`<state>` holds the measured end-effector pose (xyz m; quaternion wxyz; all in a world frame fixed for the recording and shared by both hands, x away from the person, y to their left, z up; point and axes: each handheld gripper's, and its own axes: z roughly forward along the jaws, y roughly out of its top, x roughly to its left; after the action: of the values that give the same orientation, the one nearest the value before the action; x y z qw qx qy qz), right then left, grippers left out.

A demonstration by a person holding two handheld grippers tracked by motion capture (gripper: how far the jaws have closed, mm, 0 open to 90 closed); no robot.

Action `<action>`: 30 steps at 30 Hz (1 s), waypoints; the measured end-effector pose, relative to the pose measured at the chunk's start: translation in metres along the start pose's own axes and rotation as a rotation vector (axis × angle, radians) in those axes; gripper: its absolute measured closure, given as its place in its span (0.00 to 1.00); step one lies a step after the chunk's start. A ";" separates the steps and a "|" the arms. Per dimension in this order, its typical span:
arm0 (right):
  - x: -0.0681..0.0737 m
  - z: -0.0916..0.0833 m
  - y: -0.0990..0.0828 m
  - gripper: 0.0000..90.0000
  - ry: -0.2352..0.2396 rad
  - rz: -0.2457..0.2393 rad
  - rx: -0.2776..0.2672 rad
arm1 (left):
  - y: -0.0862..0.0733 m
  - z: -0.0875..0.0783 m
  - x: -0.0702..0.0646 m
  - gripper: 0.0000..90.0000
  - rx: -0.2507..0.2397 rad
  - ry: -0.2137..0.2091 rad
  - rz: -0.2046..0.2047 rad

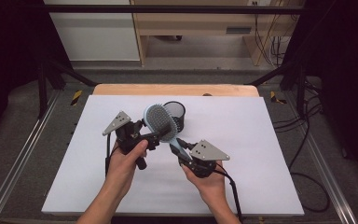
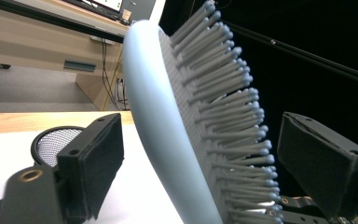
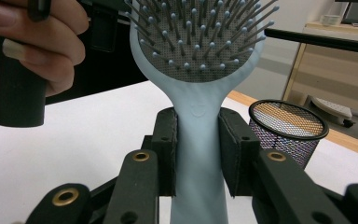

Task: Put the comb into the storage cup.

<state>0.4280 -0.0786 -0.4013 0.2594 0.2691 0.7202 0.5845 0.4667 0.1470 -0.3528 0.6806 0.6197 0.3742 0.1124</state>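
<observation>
Bystanders on and around the table

A black mesh cup [image 1: 177,114] stands on the white tabletop [image 1: 242,140]; a wooden cabinet [image 1: 200,28] and loose cables [image 1: 307,140] lie beyond.

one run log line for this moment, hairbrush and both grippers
right gripper: shut on hairbrush handle | left gripper: open around brush head, pads apart from it | mesh cup: upright on table

I find no words, brands or numbers to read here; only a small embossed smiley face sits on my hairbrush [image 3: 198,109] neck.
</observation>
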 end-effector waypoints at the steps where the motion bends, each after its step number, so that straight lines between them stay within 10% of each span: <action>1: 0.000 0.000 0.000 0.77 0.001 0.002 0.000 | 0.000 0.000 0.000 0.17 0.001 -0.003 -0.002; 30: -0.001 0.003 -0.004 0.77 0.020 0.012 0.016 | -0.006 -0.001 0.004 0.44 -0.001 -0.007 -0.095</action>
<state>0.4305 -0.0775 -0.4059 0.2466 0.2696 0.7257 0.5830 0.4666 0.1484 -0.3600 0.6869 0.6013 0.4007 0.0779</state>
